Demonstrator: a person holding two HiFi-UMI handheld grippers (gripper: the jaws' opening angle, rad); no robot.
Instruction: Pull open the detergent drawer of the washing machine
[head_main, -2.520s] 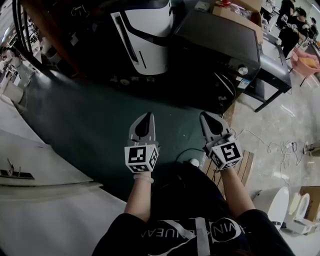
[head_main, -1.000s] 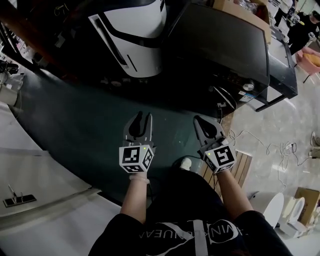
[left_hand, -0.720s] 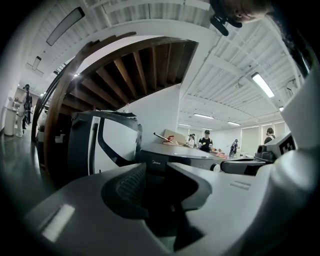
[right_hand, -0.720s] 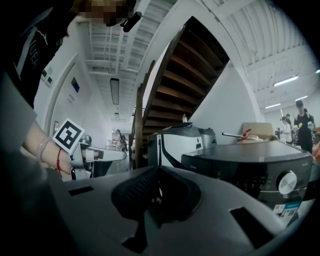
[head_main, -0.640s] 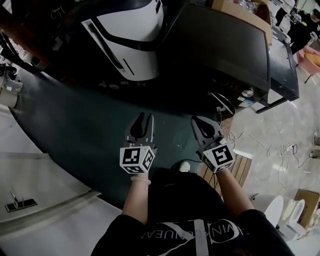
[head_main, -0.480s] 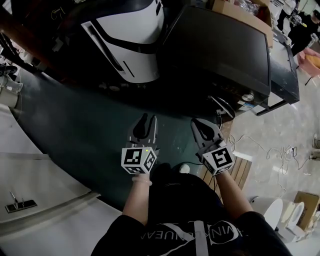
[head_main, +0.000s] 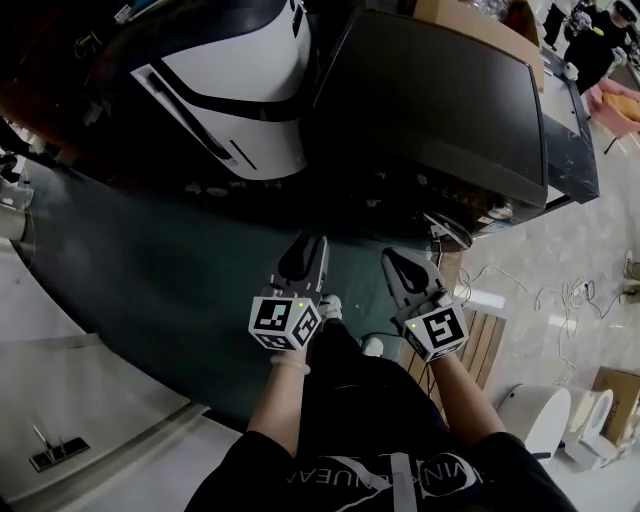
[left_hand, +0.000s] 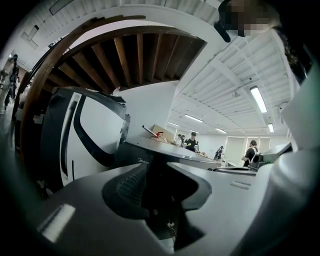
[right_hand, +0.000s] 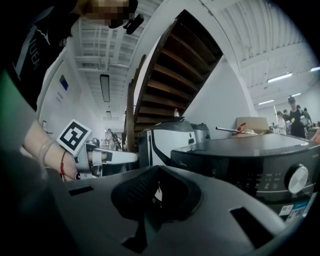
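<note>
The black washing machine (head_main: 440, 110) stands ahead on the right, its dark lid facing me in the head view. Its front panel with a round knob (right_hand: 298, 178) shows in the right gripper view; I cannot make out the detergent drawer on the dark front. My left gripper (head_main: 305, 258) is held out low in front of the machine's left corner, with a narrow gap between its jaws and nothing in them. In its own view the left gripper (left_hand: 155, 172) looks at that corner. My right gripper (head_main: 408, 270) hovers beside it, jaws together and empty; the right gripper (right_hand: 159, 172) is level with the panel.
A white and black appliance (head_main: 235, 95) stands left of the washing machine. The floor below is a dark green mat (head_main: 150, 260). Cables (head_main: 500, 280), a wooden pallet (head_main: 485, 335) and white toilets (head_main: 545, 415) lie to the right. People (head_main: 600, 40) stand at the far right.
Both grippers have come forward toward the washing machine. The left one has shifted right, closer to the right gripper. The machine looms larger in the head view.
</note>
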